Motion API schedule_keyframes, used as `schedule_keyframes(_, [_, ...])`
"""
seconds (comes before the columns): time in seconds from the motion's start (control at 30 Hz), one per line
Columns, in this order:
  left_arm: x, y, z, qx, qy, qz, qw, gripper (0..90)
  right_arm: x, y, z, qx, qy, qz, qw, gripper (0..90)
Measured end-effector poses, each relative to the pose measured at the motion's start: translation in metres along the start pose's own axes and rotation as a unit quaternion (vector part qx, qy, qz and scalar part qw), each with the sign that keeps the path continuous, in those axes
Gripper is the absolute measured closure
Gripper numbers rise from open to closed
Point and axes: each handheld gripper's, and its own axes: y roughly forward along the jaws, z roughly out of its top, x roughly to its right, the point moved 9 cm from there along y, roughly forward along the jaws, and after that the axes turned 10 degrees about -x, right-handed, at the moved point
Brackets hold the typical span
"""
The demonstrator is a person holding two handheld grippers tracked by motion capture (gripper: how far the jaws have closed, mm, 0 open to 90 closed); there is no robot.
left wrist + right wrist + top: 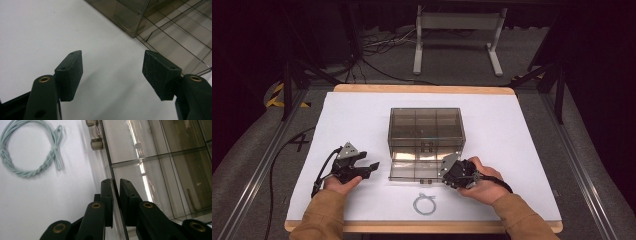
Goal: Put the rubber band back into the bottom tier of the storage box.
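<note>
Two grippers working: I'm clamping my right gripper point(115, 185) on the smoky compartment box's lid point(111, 173), already swung open mid-table; left gripper point(112, 72) is idling agape. Cord loop point(30, 152) is waiting outside.

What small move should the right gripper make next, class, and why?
Probably swing the lid up and back. The right gripper is shut on its front edge, the box lies open, and the left gripper waits open beside it.
</note>
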Motion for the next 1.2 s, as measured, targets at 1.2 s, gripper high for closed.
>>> schedule_keyframes(1.2, [0.000, 0.000, 0.000, 0.000, 0.000, 0.001, 1.0000, 33.7, -0.009, -0.003, -0.005, 0.006, -0.008, -0.002, 0.9999, 81.3])
